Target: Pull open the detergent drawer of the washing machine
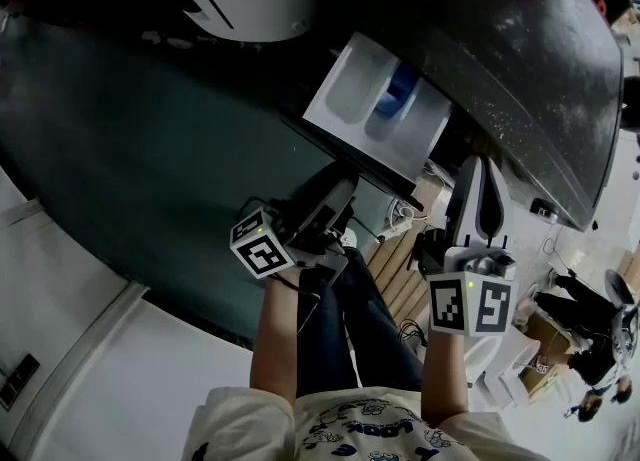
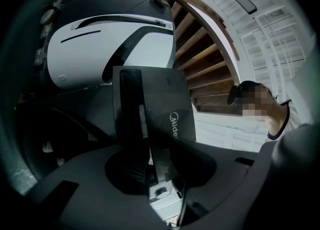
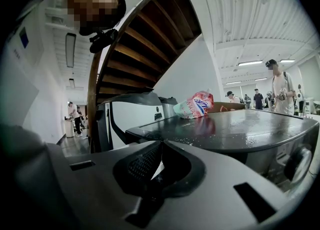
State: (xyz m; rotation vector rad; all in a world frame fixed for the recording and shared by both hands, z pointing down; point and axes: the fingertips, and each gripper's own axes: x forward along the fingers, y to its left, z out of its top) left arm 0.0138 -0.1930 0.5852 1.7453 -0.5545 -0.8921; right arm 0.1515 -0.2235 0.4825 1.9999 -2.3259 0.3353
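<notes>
Left tongs (image 1: 335,197) pinch the dark front panel of the detergent drawer (image 1: 385,109). The drawer stands pulled out of the dark washing machine (image 1: 520,59), its white tray exposed. Just right of it, the right tongs (image 1: 482,174) are pressed together, holding nothing.

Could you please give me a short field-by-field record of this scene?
drawer: detergent drawer pulled out of the washing machine, white compartments showing
left gripper: shut on the drawer's dark front panel
right gripper: shut, empty, apart from the drawer
machine top: pink bag lying on it
</notes>
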